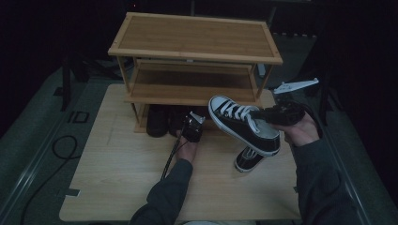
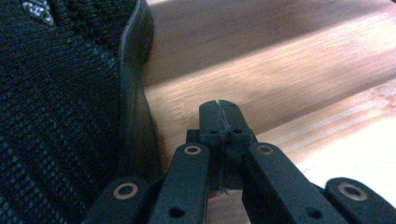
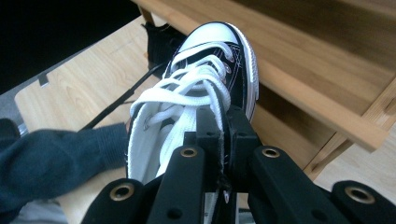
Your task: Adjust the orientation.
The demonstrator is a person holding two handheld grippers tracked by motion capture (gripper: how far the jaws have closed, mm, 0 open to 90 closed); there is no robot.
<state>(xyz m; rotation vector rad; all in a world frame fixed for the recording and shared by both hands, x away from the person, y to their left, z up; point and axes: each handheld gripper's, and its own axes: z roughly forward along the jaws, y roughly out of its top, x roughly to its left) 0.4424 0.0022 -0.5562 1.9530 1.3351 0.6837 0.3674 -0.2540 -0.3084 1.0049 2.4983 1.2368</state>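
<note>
A bamboo shoe rack stands at the far edge of the desk, its two upper shelves bare and dark knit shoes tucked beneath its lowest shelf, so the work looks like shelving footwear. The right tool, clamped on the rim of a black-and-white canvas sneaker, holds it off the desk with the toe towards the rack, likely for a shelf, while its mate waits near the right edge below. The left tool, jaws together on nothing, sits just beside a dark knit shoe.
</note>
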